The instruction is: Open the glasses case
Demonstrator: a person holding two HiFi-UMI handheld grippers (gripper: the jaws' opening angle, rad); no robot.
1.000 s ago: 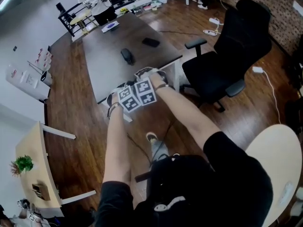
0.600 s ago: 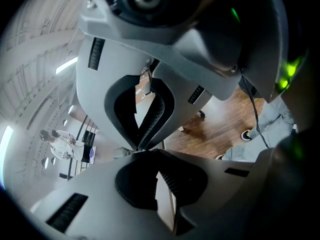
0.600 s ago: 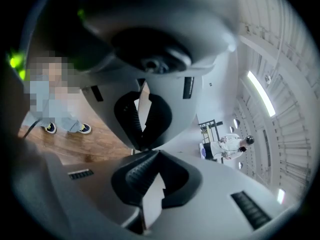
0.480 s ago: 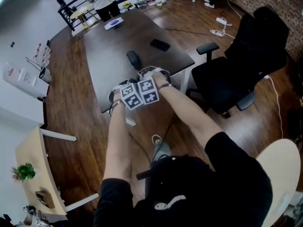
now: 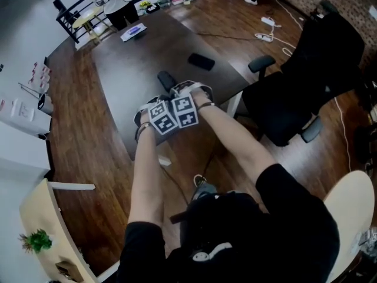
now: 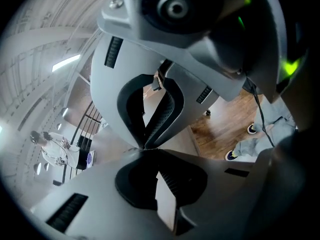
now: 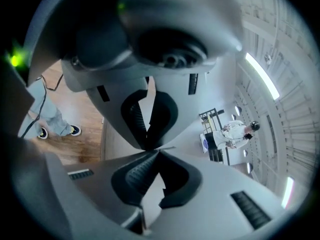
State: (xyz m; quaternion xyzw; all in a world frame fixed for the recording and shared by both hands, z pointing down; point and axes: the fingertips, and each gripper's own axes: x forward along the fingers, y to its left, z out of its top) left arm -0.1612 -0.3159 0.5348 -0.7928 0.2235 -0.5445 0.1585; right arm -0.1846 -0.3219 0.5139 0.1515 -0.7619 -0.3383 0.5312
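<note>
- Left gripper (image 6: 145,148): fingers together, tips meeting, nothing between them. It is held out in front of the person, over the near edge of the surface, pointing downward at a slant. Its marker cube (image 5: 160,118) faces the head view.
- Right gripper (image 7: 155,150): fingers together, nothing between them. It is just beside the left gripper. Its marker cube (image 5: 185,111) touches or nearly touches the left one.
- Surface (image 5: 129,81): a dark rectangular tabletop that runs away from the person.
- Glasses case (image 5: 166,80): dark, oblong and shut. It lies on the surface just beyond the two grippers, near the front edge, and neither gripper touches it.
- Flat dark object (image 5: 201,61): slim and rectangular. It lies on the surface beyond the case and to its right, apart from it.
- White item with a blue patch (image 5: 134,32): lies at the far end of the surface.
- Office chair (image 5: 318,69): black, with armrests. It stands on the wooden floor (image 5: 76,152) to the right of the surface.
- Pale round tabletop (image 5: 347,217): at the lower right, beside the person.
- Person in white (image 7: 240,131): stands beyond the far end of the surface.
</note>
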